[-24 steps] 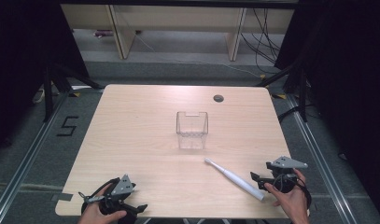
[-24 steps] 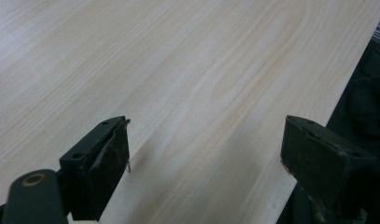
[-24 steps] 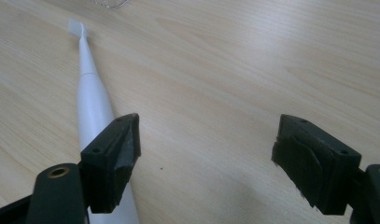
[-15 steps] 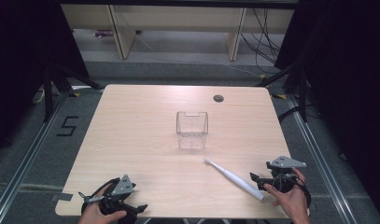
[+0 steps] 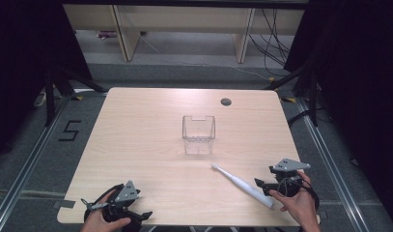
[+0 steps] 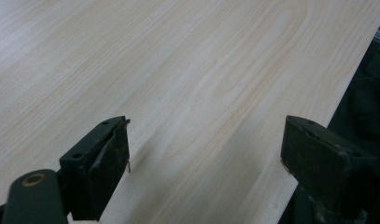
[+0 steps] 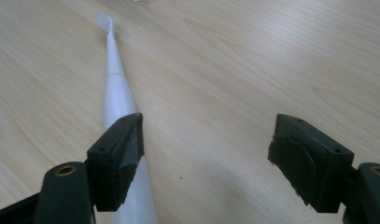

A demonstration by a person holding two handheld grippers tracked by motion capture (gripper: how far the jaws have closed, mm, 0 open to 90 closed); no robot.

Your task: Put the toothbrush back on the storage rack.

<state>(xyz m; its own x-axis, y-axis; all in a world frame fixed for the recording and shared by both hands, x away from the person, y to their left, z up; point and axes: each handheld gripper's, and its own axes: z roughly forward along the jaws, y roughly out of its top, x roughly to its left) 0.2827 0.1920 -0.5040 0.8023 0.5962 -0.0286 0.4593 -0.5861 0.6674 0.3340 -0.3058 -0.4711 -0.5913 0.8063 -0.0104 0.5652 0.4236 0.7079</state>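
Note:
A white toothbrush (image 5: pixel 242 185) lies slantwise on the wooden table (image 5: pixel 146 125) at the front right, its head toward the middle. A hand holds my right gripper (image 5: pixel 260 185) open at the handle end. In the right gripper view the toothbrush (image 7: pixel 116 88) runs under the left jaw and lies outside the gap of the right gripper (image 7: pixel 206 149). A clear square container (image 5: pixel 198 134) stands upright at the table's middle. My left gripper (image 5: pixel 142 216) rests at the front left edge. In its own view the left gripper (image 6: pixel 204 154) is open over bare wood.
A small round hole (image 5: pixel 226 102) sits in the tabletop at the back right. The table's front edge (image 6: pixel 332 107) runs just beside the left gripper's right jaw. Shelving and cables stand behind the table, and metal rails run along both sides of the floor.
The right gripper has edged slightly left toward the toothbrush handle. The left gripper, toothbrush and container have stayed where they were.

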